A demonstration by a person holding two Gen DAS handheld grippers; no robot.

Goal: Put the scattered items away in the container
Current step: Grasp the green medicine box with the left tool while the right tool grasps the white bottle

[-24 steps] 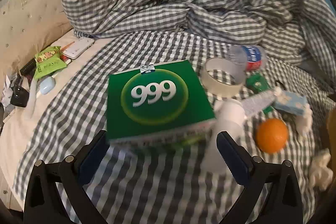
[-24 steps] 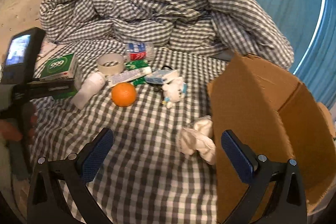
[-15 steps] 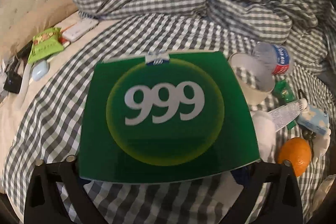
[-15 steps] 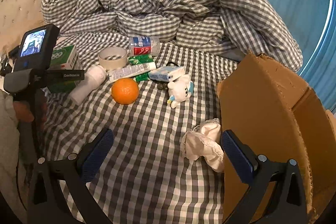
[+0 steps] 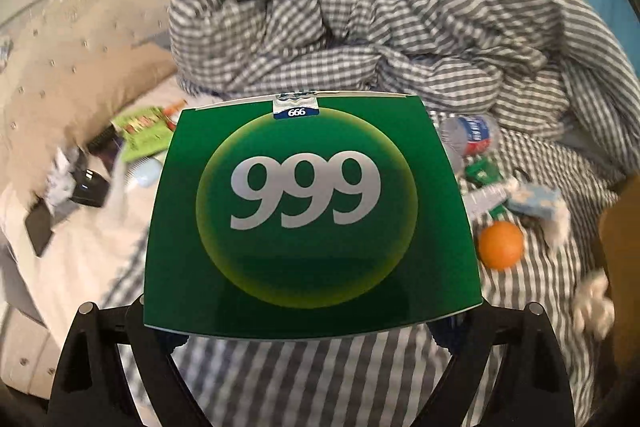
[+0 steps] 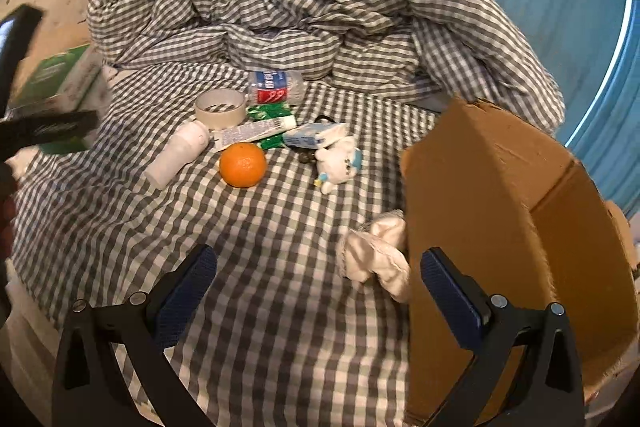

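Green box marked "999" sits across the left gripper, spanning it from jaw to jaw; the pads are hidden under the box's near edge, so contact itself cannot be seen, but the box looks lifted clear of the checked sheet, so I judge it clamped, jaws set very wide because the box is wide. From the right side the same box shows blurred at the far left, above the bed. Handling, as a judgement: thin printed carton, light, stiff along its edges but easily dented on the broad faces, slick glossy skin; a grip across the two side walls near the base suits it, with modest squeeze so the walls do not buckle or slip. Right gripper hangs over the sheet with jaws spread wide and nothing between them. Cardboard carton, the container, stands open just to its right, a crumpled white cloth touching its wall. Remaining scatter lies mid-bed: orange, round and firm, likely to roll; white bottle lying down, smooth; tape roll, rigid ring, take across the rim; tube, soft; small plush toy, squashy, forgiving anywhere. The box needs carrying rightward to the carton.
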